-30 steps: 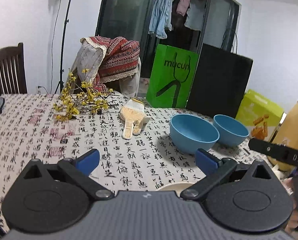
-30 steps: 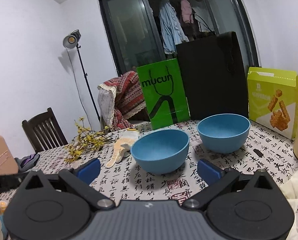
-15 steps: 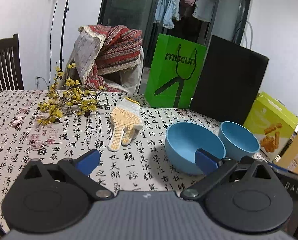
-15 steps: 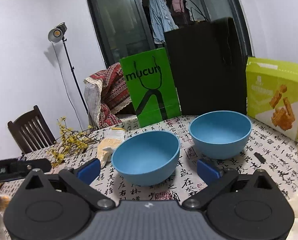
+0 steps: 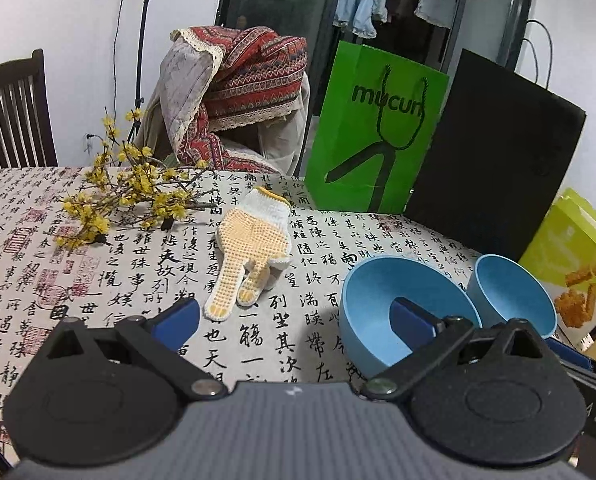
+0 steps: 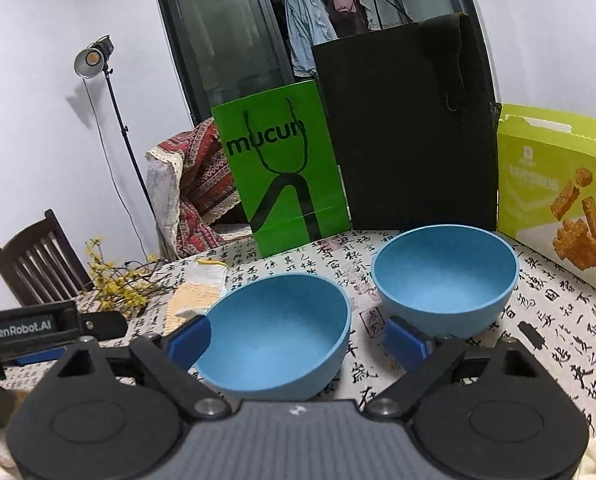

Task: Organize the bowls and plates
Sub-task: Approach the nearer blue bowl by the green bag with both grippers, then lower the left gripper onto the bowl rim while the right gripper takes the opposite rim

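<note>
Two blue bowls stand side by side on the calligraphy-print tablecloth point(image 6: 546, 320). The near bowl point(image 6: 274, 336) lies between the fingers of my right gripper point(image 6: 296, 340), whose jaws are closing. Its left fingertip overlaps the bowl's left rim, and a gap shows between the right pad and the bowl's wall. The far bowl point(image 6: 446, 276) stands behind and to the right, untouched. My left gripper point(image 5: 294, 316) is open over bare cloth with nothing between its fingers. In its view the near bowl point(image 5: 370, 320) sits behind its right finger, and the far bowl point(image 5: 510, 292) is further right.
A yellow-dotted work glove point(image 5: 250, 248) and a sprig of yellow flowers point(image 5: 126, 196) lie left of the bowls. A green paper bag point(image 6: 286, 168), a black bag point(image 6: 410, 128) and a lime snack box point(image 6: 558, 192) line the back. A wooden chair point(image 6: 38, 260) stands at the far left.
Both grippers have moved in towards the bowls, which now look larger and lower. The right jaws have narrowed slightly around the near bowl. The left gripper has shifted right, towards that bowl.
</note>
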Demonstrator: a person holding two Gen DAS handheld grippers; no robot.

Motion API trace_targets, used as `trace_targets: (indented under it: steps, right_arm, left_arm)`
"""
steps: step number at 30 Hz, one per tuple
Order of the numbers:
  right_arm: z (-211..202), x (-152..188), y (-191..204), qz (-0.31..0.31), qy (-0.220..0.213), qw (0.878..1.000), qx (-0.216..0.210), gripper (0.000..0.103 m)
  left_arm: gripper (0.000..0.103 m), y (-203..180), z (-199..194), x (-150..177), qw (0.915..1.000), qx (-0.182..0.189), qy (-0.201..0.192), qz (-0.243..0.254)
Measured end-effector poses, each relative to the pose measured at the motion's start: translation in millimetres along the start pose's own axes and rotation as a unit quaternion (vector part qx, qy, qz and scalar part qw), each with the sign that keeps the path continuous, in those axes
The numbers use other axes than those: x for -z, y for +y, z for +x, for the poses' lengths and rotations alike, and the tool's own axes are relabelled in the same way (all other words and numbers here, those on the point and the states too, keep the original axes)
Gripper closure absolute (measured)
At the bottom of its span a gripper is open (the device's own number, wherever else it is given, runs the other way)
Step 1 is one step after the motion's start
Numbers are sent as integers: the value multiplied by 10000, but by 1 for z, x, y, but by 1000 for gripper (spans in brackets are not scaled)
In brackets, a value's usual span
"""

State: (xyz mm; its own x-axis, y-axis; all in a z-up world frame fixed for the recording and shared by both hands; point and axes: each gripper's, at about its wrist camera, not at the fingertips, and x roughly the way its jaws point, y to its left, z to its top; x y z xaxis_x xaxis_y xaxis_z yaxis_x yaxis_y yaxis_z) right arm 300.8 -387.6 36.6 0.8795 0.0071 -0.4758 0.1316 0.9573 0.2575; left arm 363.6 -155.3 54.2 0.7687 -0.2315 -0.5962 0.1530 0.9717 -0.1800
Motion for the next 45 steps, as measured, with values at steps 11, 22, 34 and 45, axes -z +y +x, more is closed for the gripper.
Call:
trace_targets:
  steps: [11, 22, 34, 45]
  right_arm:
    - [40, -5, -6, 270, 293, 9988, 279, 14]
    - [67, 10, -23, 586, 406, 9973, 175, 32]
    - [77, 20, -22, 459, 313, 9984, -68, 49]
    - [84, 27, -26, 506, 352, 9980, -141, 55]
  left_arm:
    - [0, -6, 28, -3, 9997, -110, 149, -147]
    - [0, -21, 53, 4, 9994, -201, 280, 22]
    - [16, -36, 75, 14, 9986, -185, 460, 158]
    - [30, -39, 85, 18, 9976, -194, 634, 218]
